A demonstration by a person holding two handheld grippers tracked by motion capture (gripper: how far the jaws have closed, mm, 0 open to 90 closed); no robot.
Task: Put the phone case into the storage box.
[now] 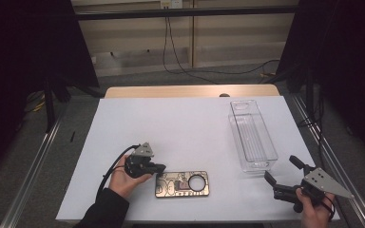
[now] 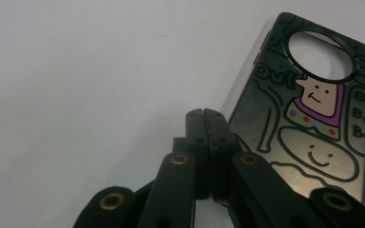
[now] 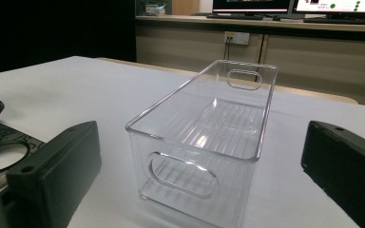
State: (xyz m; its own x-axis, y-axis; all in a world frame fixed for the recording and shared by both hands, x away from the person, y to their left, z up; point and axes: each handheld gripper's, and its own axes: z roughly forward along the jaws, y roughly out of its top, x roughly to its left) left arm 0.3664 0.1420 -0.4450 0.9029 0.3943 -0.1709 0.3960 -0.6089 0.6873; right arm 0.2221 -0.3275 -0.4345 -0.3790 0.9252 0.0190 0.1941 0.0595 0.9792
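A dark metallic phone case (image 1: 182, 184) printed with cartoon figures and a round camera hole lies flat near the table's front edge. My left gripper (image 1: 160, 167) sits at the case's left end with its jaws pressed together. In the left gripper view the shut left gripper (image 2: 206, 115) has nothing visible between its jaws, and the case (image 2: 313, 123) lies just to its right. My right gripper (image 1: 280, 167) is held at the front right, open, pointing toward a clear plastic bin (image 1: 252, 135). In the right gripper view the right gripper (image 3: 200, 137) frames the bin (image 3: 195, 142), which is empty.
The white table top (image 1: 171, 123) is bare apart from the case and the bin. The case's end (image 3: 0, 142) shows at the left of the right gripper view. Metal rails run along both table sides, and cables hang beyond the far edge.
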